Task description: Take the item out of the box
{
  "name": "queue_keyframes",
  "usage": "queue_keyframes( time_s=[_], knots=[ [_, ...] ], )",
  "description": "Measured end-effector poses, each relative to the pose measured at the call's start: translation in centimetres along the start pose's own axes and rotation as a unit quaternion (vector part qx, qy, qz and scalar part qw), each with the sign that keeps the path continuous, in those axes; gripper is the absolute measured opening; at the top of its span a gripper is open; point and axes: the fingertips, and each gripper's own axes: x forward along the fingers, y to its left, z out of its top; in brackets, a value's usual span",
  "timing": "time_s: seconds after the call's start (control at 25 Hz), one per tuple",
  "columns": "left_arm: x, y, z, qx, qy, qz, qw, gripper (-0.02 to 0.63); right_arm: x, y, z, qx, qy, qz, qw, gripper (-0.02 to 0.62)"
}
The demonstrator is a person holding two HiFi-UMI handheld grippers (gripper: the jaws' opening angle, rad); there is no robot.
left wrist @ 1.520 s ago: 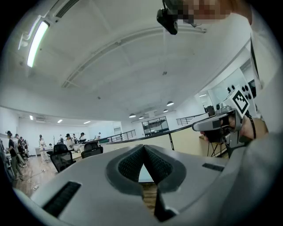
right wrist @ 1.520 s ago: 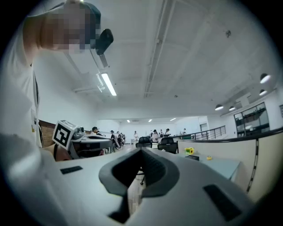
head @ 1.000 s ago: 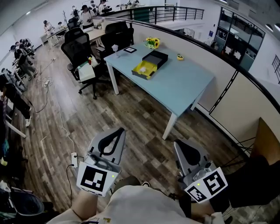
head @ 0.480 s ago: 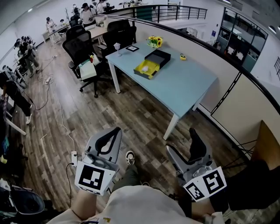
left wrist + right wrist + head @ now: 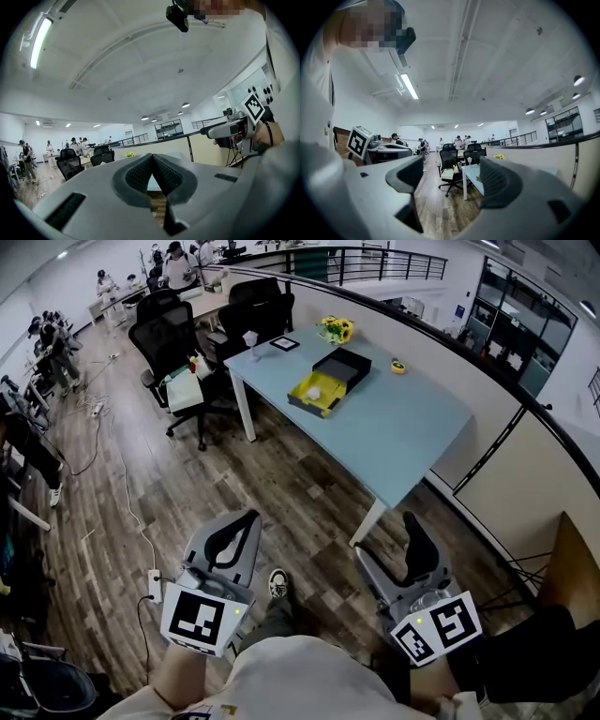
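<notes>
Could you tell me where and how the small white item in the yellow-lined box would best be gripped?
Probably from above: the small white item lies in the open yellow-lined box, whose walls would block a sideways approach. Its shape is too small to tell from here.

Seen along the right gripper [image 5: 454,180], pointing level across an open office: jaws wide apart after just opening, nothing between the dark ribbed pads [image 5: 411,174]. Framed in the gap: wooden floor [image 5: 440,206], a black office chair [image 5: 449,165] just beside a pale blue table [image 5: 474,174], yellow flowers [image 5: 500,157] farther along it. At the left edge, the left gripper [image 5: 405,152] with its square-marker cube, held alongside. Far back, people [image 5: 457,140] standing near more chairs; overhead, a long ceiling light [image 5: 408,86].
</notes>
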Motion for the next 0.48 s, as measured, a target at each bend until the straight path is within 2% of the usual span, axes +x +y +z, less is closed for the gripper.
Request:
queue_keyframes(
  time_s=[0.28,0.48],
  knots=[
    [6.0,6.3,-1.6,-0.008,0.007,-0.002,0.9999,0.003,8.7,-2.6,-1.0,-0.002,0.025,-0.004,1.000,0.370],
    [10.6,12.0,-2.9,-0.014,0.010,-0.012,0.9998,0.003,16.0,-4.5,-1.6,0.002,0.035,-0.025,0.999,0.368]
  ],
)
